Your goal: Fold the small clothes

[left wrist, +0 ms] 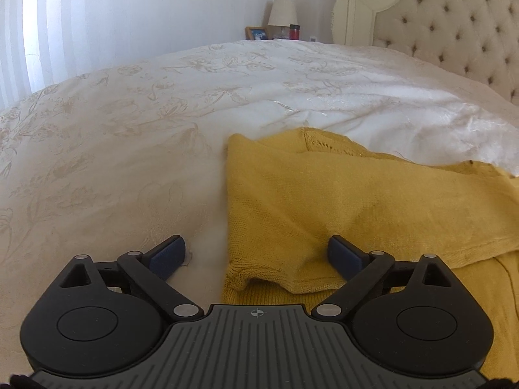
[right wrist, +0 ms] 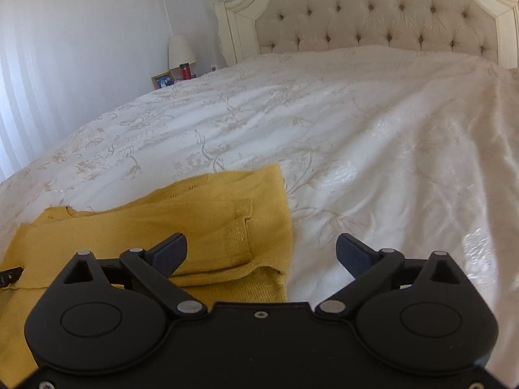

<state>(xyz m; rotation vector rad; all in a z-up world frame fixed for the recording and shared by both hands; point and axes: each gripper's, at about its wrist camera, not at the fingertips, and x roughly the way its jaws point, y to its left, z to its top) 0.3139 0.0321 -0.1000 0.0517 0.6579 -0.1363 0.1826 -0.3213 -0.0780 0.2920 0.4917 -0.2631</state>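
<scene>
A mustard-yellow knitted garment (left wrist: pixel 356 207) lies partly folded on the bed, sleeves laid across its body. My left gripper (left wrist: pixel 256 254) hovers open over the garment's left edge, one pad above the bedspread and the other above the knit, holding nothing. In the right wrist view the same garment (right wrist: pixel 155 227) fills the lower left, a ribbed cuff (right wrist: pixel 238 230) folded over its right side. My right gripper (right wrist: pixel 261 253) is open above the garment's right edge, with nothing pressed between its pads.
A white bedspread (right wrist: pixel 356 149) with a pale floral pattern covers the bed. A tufted cream headboard (right wrist: pixel 373 16) stands at the far end. Beside it are a lamp (right wrist: pixel 180 52), a red jar (right wrist: pixel 185 71) and a framed photo (right wrist: pixel 162 81). Light curtains hang at left.
</scene>
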